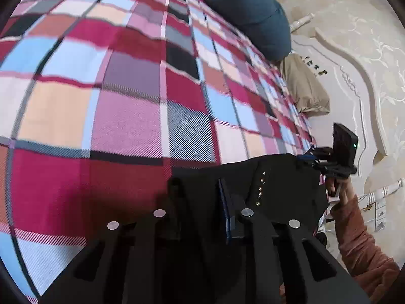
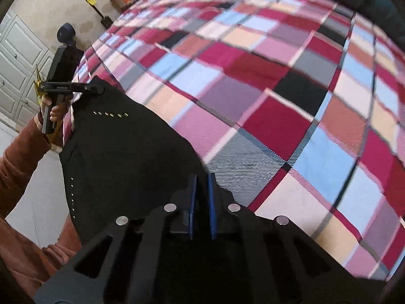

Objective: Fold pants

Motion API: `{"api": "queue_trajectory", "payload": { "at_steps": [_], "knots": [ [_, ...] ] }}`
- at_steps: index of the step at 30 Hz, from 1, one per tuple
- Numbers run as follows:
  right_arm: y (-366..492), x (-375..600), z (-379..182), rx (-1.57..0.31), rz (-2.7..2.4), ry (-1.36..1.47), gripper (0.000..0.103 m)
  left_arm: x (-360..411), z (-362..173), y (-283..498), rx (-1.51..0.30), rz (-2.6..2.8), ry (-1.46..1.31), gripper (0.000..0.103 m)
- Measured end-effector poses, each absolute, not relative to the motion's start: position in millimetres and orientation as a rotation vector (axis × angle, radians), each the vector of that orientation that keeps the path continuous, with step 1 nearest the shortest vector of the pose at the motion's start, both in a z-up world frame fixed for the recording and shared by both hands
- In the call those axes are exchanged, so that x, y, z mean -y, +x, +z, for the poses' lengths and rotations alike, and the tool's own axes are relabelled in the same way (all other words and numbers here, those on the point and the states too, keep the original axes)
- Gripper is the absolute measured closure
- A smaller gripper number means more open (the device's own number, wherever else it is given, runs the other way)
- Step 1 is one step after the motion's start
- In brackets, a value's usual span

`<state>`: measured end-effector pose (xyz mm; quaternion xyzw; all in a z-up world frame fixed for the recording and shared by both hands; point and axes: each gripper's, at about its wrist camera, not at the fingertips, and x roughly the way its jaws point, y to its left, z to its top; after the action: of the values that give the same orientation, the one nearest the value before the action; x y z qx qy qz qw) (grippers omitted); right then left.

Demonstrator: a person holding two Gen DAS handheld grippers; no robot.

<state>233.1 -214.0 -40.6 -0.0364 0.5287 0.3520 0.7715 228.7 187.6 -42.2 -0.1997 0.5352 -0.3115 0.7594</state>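
The black pants (image 1: 273, 185) with small metal studs hang stretched between my two grippers, above the near edge of the bed; they also show in the right wrist view (image 2: 119, 152). My left gripper (image 1: 200, 185) is shut on one top corner of the pants, its blue pads pinching the cloth. My right gripper (image 2: 201, 177) is shut on the other corner. Each gripper shows in the other's view: the right one (image 1: 307, 158) at the far right, the left one (image 2: 97, 88) at the upper left.
A bed with a checked red, pink, blue and peach cover (image 1: 121, 96) fills both views. A dark blue pillow (image 1: 255, 17) and a beige pillow (image 1: 303, 86) lie by the carved headboard (image 1: 354, 81). White cupboard doors (image 2: 17, 58) stand left.
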Motion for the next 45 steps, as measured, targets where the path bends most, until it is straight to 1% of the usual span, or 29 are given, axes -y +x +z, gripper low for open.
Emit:
{"api": "queue_trajectory", "payload": {
  "at_steps": [6, 10, 14, 20, 21, 23, 24, 26, 27, 28, 29, 30, 31, 32, 34, 35, 36, 37, 39, 42, 45],
  "knots": [
    [175.8, 222.3, 8.5, -0.970, 0.701, -0.070, 0.096, -193.4, -13.6, 208.3, -1.067, -0.736, -0.501, 0.082],
    [122.8, 223.8, 22.5, -0.886, 0.672, -0.078, 0.096, -183.1, -5.4, 181.1, -1.044, -0.784, -0.488, 0.082],
    [77.2, 217.5, 19.4, -0.828, 0.630, -0.113, 0.096, -175.7, -3.3, 151.6, -1.023, -0.823, -0.479, 0.082],
    [24.6, 217.6, -4.0, -0.817, 0.582, -0.103, 0.095, -181.2, -4.3, 105.6, -0.984, -0.817, -0.460, 0.082],
    [14.7, 218.6, -9.6, -0.822, 0.576, -0.087, 0.095, -188.2, -7.5, 97.3, -0.979, -0.804, -0.481, 0.080],
    [1.5, 217.4, -17.9, -0.823, 0.567, -0.093, 0.093, -201.6, -16.5, 84.0, -0.982, -0.786, -0.531, 0.071],
    [-5.3, 215.5, -22.3, -0.822, 0.563, -0.104, 0.093, -207.6, -21.9, 76.5, -0.988, -0.771, -0.544, 0.062],
    [-14.5, 212.6, -33.9, -0.842, 0.562, -0.105, 0.093, -215.5, -30.9, 67.1, -1.001, -0.728, -0.555, 0.057],
    [-17.3, 211.0, -41.1, -0.859, 0.554, -0.113, 0.093, -220.8, -39.0, 61.1, -1.019, -0.698, -0.571, 0.051],
    [-22.1, 208.2, -50.6, -0.874, 0.537, -0.140, 0.090, -225.4, -44.6, 56.4, -1.029, -0.671, -0.584, 0.041],
    [-24.9, 207.6, -57.4, -0.888, 0.527, -0.147, 0.087, -230.8, -50.8, 51.5, -1.037, -0.643, -0.602, 0.036],
    [-27.9, 207.5, -62.3, -0.902, 0.526, -0.143, 0.079, -239.1, -58.9, 44.9, -1.042, -0.611, -0.637, 0.031],
    [-31.7, 209.9, -67.5, -0.920, 0.526, -0.117, 0.070, -246.9, -64.7, 38.7, -1.043, -0.591, -0.671, 0.031],
    [-35.0, 213.8, -69.2, -0.927, 0.534, -0.078, 0.065, -254.5, -69.1, 32.5, -1.032, -0.584, -0.712, 0.031],
    [-40.9, 222.3, -68.1, -0.924, 0.541, 0.000, 0.048, -267.8, -73.1, 14.2, -0.992, -0.553, -0.794, 0.031],
    [-44.0, 229.4, -64.1, -0.912, 0.536, 0.060, 0.044, -270.9, -73.8, 7.5, -0.978, -0.533, -0.822, 0.031],
    [-44.7, 235.1, -60.5, -0.901, 0.536, 0.106, 0.037, -272.2, -75.2, -0.8, -0.969, -0.505, -0.857, 0.031],
    [-43.1, 242.0, -56.0, -0.893, 0.536, 0.161, 0.033, -271.5, -76.3, -7.5, -0.961, -0.480, -0.892, 0.031],
    [-36.9, 258.0, -48.6, -0.884, 0.531, 0.302, 0.032, -264.5, -78.2, -20.0, -0.943, -0.414, -0.982, 0.031],
    [-25.1, 276.1, -44.4, -0.892, 0.499, 0.489, 0.024, -250.5, -72.3, -36.7, -0.894, -0.324, -1.111, 0.031],
    [-12.4, 288.6, -49.3, -0.915, 0.491, 0.658, 0.023, -234.5, -55.4, -43.2, -0.828, -0.286, -1.179, 0.031]
  ]
}}
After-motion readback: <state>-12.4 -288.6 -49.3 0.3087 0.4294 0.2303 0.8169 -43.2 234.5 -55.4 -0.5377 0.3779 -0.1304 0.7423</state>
